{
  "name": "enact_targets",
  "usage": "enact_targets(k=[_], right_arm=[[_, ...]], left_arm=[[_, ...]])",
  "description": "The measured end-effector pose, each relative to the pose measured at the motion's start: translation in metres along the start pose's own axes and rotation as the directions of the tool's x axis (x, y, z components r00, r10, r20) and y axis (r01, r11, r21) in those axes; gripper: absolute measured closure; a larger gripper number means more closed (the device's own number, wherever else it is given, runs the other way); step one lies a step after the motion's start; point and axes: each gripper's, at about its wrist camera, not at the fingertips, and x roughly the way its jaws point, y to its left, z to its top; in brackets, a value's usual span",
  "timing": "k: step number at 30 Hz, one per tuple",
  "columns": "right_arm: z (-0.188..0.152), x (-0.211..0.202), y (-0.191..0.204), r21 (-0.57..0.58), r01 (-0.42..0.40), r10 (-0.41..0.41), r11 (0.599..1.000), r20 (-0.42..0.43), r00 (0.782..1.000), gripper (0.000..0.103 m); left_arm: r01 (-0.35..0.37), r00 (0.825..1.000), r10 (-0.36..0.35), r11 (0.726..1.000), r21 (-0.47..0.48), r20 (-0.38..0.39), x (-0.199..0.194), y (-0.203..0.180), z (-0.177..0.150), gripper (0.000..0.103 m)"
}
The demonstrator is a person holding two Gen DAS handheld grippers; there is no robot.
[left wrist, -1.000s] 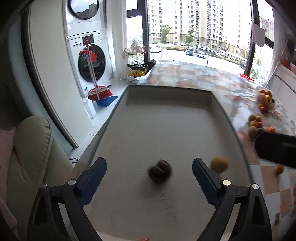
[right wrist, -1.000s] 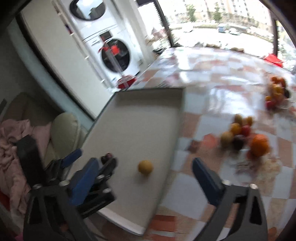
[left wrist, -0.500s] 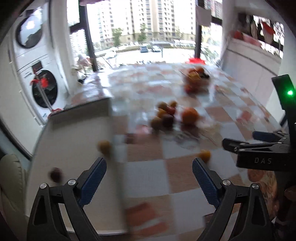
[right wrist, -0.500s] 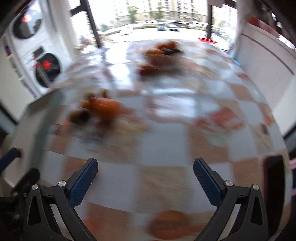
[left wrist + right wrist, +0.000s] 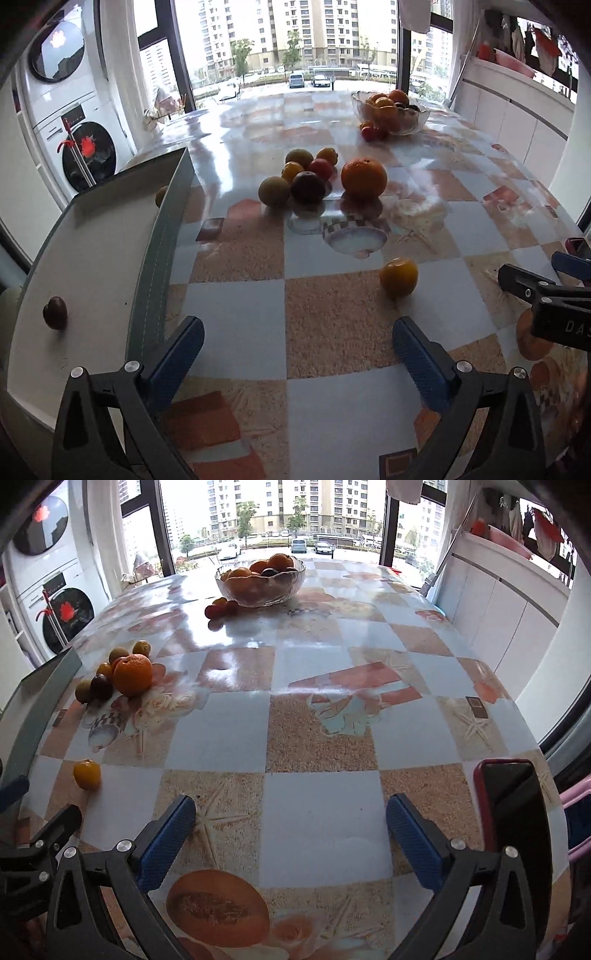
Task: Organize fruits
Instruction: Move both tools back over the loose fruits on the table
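My left gripper (image 5: 297,326) hovers over the checked tablecloth, its jaws opening, with nothing between them. A small orange fruit (image 5: 399,277) lies just ahead of its right finger. Further on is a cluster with a large orange (image 5: 364,179), a dark plum (image 5: 307,187) and a greenish fruit (image 5: 273,190). To the left, the grey tray (image 5: 92,240) holds a dark plum (image 5: 55,312) and a yellow fruit (image 5: 161,195) behind its wall. My right gripper (image 5: 291,805) stands open and empty over the table's near end, with the small orange fruit (image 5: 87,774) to its left.
A glass bowl (image 5: 260,579) of fruit stands at the far end, with small red fruits (image 5: 221,609) beside it. A phone in a red case (image 5: 513,805) lies at the right edge near my right gripper. White cabinets run along the right, washing machines stand at the left.
Both views have swung right, from the tray to the tablecloth and the fruit cluster. The dark plum that was between my left fingers now lies in the tray at the far left.
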Motion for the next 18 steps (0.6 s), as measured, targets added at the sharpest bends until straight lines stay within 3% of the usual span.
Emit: enact_targets(k=[18], right_arm=[[-0.0015, -0.0021, 0.0005, -0.001, 0.003, -0.003, 1.000, 0.001, 1.000, 0.000]], left_arm=[[-0.007, 1.000, 0.007, 1.000, -0.005, 0.007, 0.0018, 0.0008, 0.0020, 0.000]])
